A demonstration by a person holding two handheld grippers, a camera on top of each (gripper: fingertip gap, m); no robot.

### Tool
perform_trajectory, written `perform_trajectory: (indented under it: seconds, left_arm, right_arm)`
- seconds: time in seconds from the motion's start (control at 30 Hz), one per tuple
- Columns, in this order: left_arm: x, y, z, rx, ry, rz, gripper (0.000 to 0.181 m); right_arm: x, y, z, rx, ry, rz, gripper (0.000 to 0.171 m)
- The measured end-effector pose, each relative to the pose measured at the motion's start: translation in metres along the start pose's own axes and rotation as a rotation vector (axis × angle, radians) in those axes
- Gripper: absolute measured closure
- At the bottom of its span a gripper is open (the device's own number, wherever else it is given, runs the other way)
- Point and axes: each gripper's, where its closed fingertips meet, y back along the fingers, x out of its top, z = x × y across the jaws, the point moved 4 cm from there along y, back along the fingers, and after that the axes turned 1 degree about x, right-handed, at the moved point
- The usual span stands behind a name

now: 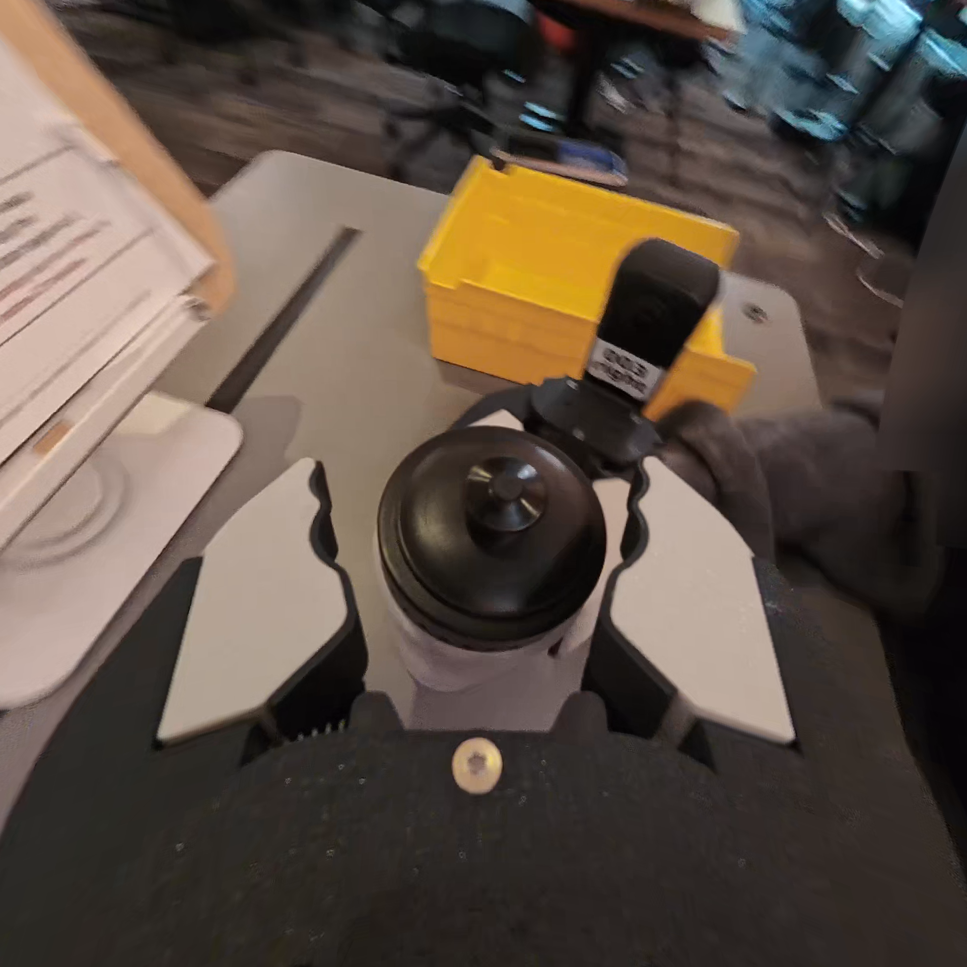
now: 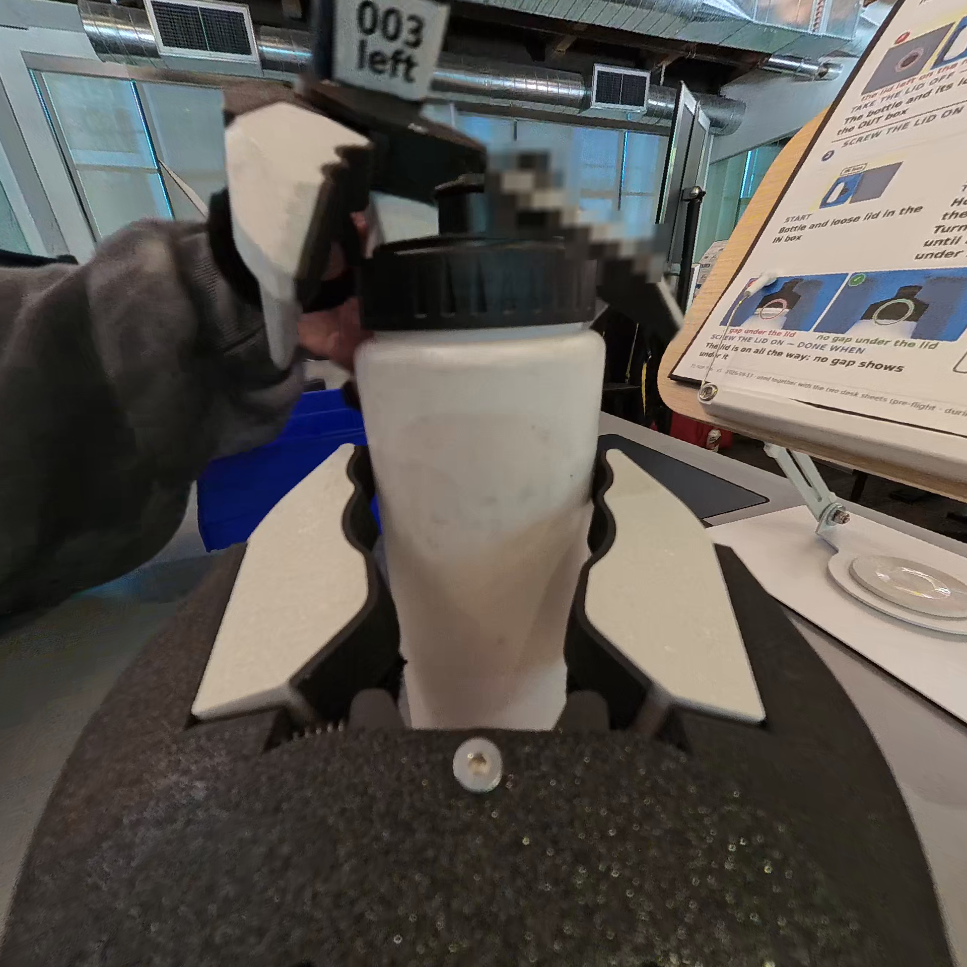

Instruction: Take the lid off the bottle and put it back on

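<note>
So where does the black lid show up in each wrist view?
Left wrist view: lid at centre, seen from above, between that gripper's jaws.
Right wrist view: lid above centre, seen side-on, sitting on the white bottle.
Shared landmark: the tilted instruction board, left edge in one, right edge in the other.

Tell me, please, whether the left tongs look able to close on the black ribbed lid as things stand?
Probably yes: the left tongs hang open above the black ribbed lid, nothing between them, while the right tongs grip the white plastic bottle lower down.
</note>
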Motion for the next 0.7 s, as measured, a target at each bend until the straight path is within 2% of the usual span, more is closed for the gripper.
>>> perform_trajectory:
  seconds: [0.1,0.23,0.33,0.37,0.4,0.5,0.7]
  left_arm:
    - [-0.009,-0.003,0.005,0.277,0.113,0.114,0.079]
    - [-0.018,-0.003,0.016,0.551,0.102,0.252,0.070]
    - [-0.019,0.003,0.018,0.684,0.149,0.327,0.082]
    - [-0.019,0.007,0.017,0.708,0.182,0.348,0.093]
    - [-0.019,0.011,0.016,0.711,0.204,0.355,0.103]
    - [-0.017,0.012,0.014,0.649,0.148,0.269,0.105]
    - [-0.015,0.018,0.008,0.357,0.029,0.008,0.107]
  right_arm:
    - [0.000,-0.001,0.001,0.000,-0.003,0.001,0.091]
    - [0.000,-0.001,0.000,-0.003,-0.003,0.000,0.091]
    - [0.000,-0.001,0.000,-0.003,-0.003,0.001,0.091]
    - [0.000,-0.001,0.000,-0.002,-0.003,0.001,0.091]
    - [0.000,0.000,0.000,-0.002,-0.001,0.001,0.091]
    - [0.000,-0.001,0.001,-0.009,-0.002,-0.001,0.091]
    - [0.000,-0.002,0.001,-0.006,0.001,-0.003,0.091]
